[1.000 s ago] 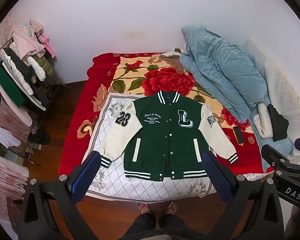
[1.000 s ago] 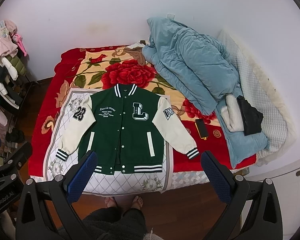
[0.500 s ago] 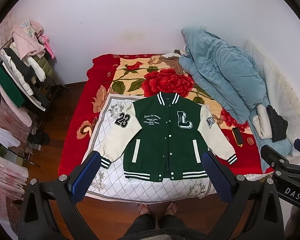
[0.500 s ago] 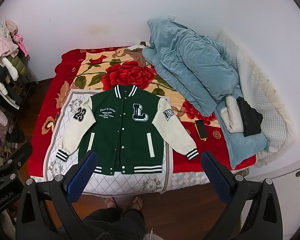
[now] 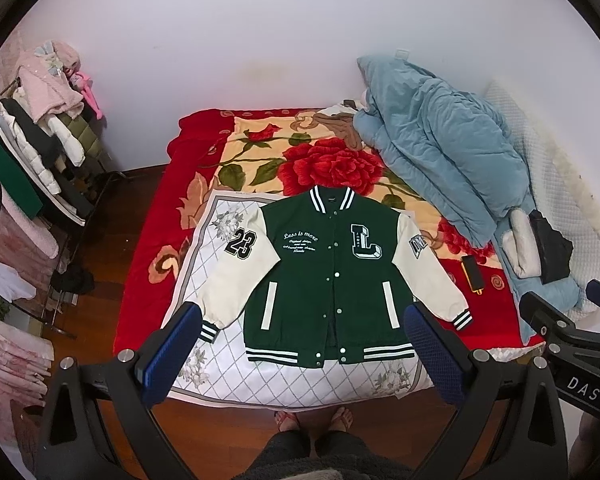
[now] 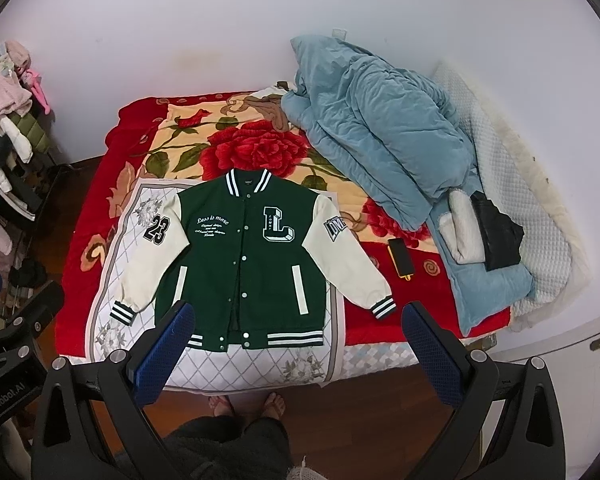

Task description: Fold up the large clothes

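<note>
Left wrist view: the left gripper (image 5: 302, 326) hangs above the foot of the bed with its jaws spread wide and nothing between them, the blue pads (image 5: 172, 354) framing the hem of the varsity jacket (image 5: 332, 276) from above. In the right wrist view the right gripper (image 6: 296, 324) is held the same way, jaws wide and empty, well clear of the cloth. The jacket, green with cream sleeves, lies flat and front up, snapped shut, sleeves angled outward, collar pointing toward the wall. Under the jacket is a white quilted sheet (image 5: 284, 380), which lies over a red rose blanket (image 5: 328, 164). Right of the jacket, near its sleeve cuff, lies a black phone (image 5: 473, 275). Beyond that is a heaped blue duvet (image 5: 440, 148). Left of the jacket, off the bed, stands a clothes rack (image 5: 32, 152). Below the jacket's hem the person's bare feet (image 5: 314, 420) stand on wood floor.
</note>
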A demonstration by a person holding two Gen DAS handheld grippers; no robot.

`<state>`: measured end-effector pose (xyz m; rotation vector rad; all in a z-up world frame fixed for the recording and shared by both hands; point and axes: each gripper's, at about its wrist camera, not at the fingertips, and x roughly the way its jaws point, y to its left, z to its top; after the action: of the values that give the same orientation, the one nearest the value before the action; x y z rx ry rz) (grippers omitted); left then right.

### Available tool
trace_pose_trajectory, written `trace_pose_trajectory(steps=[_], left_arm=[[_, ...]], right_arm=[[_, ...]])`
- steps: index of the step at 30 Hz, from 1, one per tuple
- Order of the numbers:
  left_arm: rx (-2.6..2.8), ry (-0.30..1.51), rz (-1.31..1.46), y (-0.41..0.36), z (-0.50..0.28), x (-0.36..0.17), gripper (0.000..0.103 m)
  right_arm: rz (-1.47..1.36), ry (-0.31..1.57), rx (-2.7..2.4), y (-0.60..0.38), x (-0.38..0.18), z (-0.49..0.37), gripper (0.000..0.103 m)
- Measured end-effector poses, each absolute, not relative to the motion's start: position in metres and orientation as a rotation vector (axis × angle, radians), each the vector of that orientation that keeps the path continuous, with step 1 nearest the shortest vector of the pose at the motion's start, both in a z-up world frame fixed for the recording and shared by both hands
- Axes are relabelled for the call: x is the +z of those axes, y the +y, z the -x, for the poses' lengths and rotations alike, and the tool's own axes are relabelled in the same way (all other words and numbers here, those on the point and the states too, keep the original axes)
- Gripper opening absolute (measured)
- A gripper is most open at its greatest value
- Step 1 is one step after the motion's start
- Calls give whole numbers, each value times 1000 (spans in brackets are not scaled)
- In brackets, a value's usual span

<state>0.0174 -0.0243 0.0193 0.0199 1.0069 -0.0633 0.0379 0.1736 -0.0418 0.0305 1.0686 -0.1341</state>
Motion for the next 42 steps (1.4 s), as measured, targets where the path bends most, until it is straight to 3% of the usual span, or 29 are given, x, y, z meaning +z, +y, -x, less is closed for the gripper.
trace_pose_trajectory(steps=[6, 12, 13, 14, 16, 26, 33, 38, 42], left_arm=[[-65, 962, -38, -22, -49, -4, 103], [-6, 935, -69, -24, -109, -70, 103], [6, 940, -81, -27, -119, -82, 103], [25, 957, -96, -32, -131, -98, 103], [52, 999, -105, -39, -152, -128, 103], [250, 1194, -135, -91, -251, -304, 103], [253, 1276, -196, -135, -293, -421, 103], [224, 1346, -212, -165, -313, -498, 103], [184, 1370, -254, -189, -326, -544, 103]], right_arm=[[-106, 1056, -156, 158, -65, -57, 103], [-224, 1108, -289, 111, -164, -109, 103], [-263, 1127, -311, 95, -187, -118, 95], [-300, 1146, -327, 82, -210, -126, 81], [-371, 1181, -356, 58, -254, -136, 68], [-894, 1391, -501, -85, -550, -164, 69], [-1023, 1419, -616, -126, -699, -167, 71], [-1270, 1267, -752, -153, -782, -157, 71], [-1347, 1059, -893, -158, -800, -158, 73]])
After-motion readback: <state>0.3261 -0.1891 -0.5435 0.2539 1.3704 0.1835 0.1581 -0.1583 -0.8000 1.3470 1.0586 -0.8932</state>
